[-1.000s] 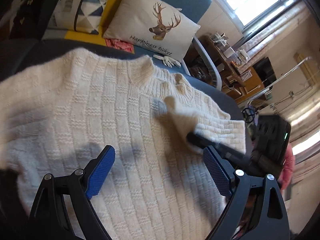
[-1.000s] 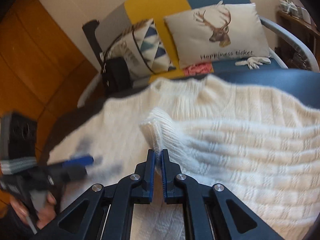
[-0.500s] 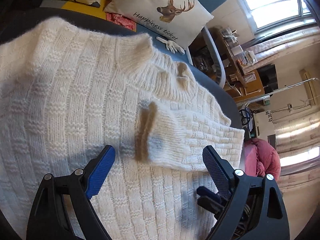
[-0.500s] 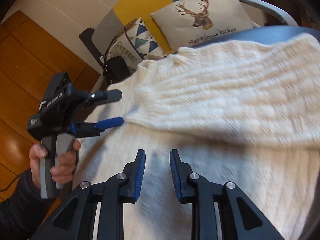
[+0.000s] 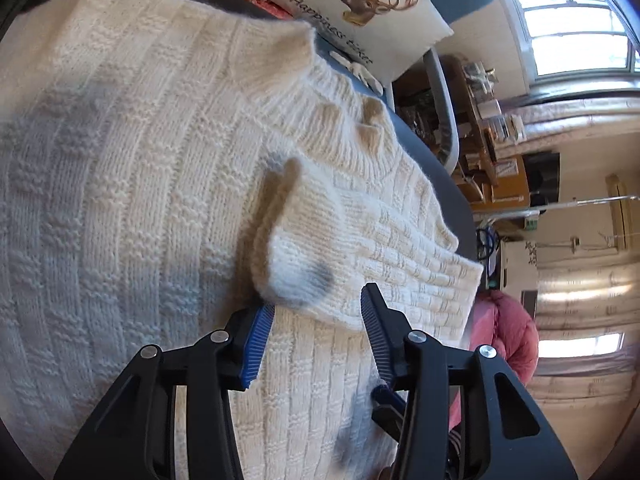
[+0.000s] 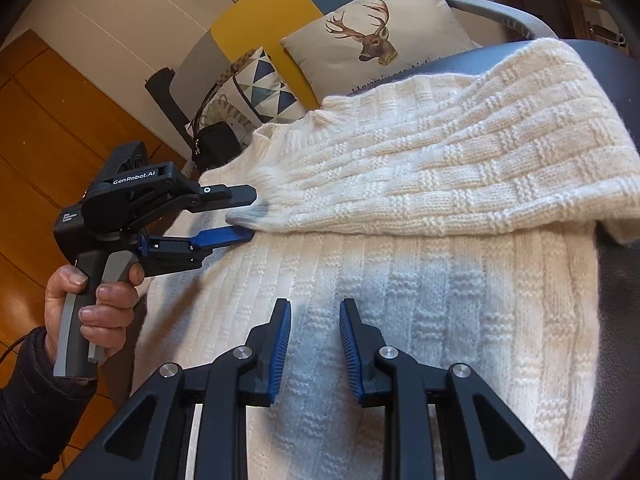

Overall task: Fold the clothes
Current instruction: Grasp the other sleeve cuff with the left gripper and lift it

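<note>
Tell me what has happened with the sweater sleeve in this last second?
The right gripper let go of the sleeve cuff, opened its jaws and drew back over the sweater body. The sleeve now lies folded across the chest. The left gripper moved in, its open jaws either side of the cuff, narrower than before. The sweater body and deer pillow stayed put.

Dark blue-grey worktop [image 6: 612,64], rounded edge: one cream knitted sweater [image 6: 400,280] spread flat on it, sleeve [image 6: 440,176] folded across body.
</note>
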`<action>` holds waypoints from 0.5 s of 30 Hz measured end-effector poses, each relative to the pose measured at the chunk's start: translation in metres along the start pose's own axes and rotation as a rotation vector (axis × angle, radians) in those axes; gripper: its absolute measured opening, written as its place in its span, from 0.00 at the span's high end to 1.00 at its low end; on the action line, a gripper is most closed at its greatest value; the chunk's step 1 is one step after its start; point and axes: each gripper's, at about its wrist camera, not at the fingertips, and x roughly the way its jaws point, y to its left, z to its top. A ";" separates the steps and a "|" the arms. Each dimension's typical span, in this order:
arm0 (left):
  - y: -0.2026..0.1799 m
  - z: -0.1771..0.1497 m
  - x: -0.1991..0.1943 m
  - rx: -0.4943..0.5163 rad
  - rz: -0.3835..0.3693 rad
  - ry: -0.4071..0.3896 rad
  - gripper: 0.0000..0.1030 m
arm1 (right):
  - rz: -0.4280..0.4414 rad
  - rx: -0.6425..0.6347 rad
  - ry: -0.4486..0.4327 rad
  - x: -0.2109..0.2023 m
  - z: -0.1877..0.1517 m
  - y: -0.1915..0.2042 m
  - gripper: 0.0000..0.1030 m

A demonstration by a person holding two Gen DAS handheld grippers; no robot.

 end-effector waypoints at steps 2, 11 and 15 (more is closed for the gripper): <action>-0.001 -0.001 -0.001 0.004 0.028 -0.030 0.88 | 0.000 0.018 -0.004 -0.008 -0.005 -0.008 0.76; -0.046 -0.009 -0.030 0.112 -0.018 -0.161 0.96 | -0.066 0.194 -0.130 -0.061 -0.021 -0.055 0.76; -0.104 -0.010 -0.059 0.240 -0.095 -0.218 0.96 | -0.148 0.288 -0.191 -0.088 -0.029 -0.084 0.76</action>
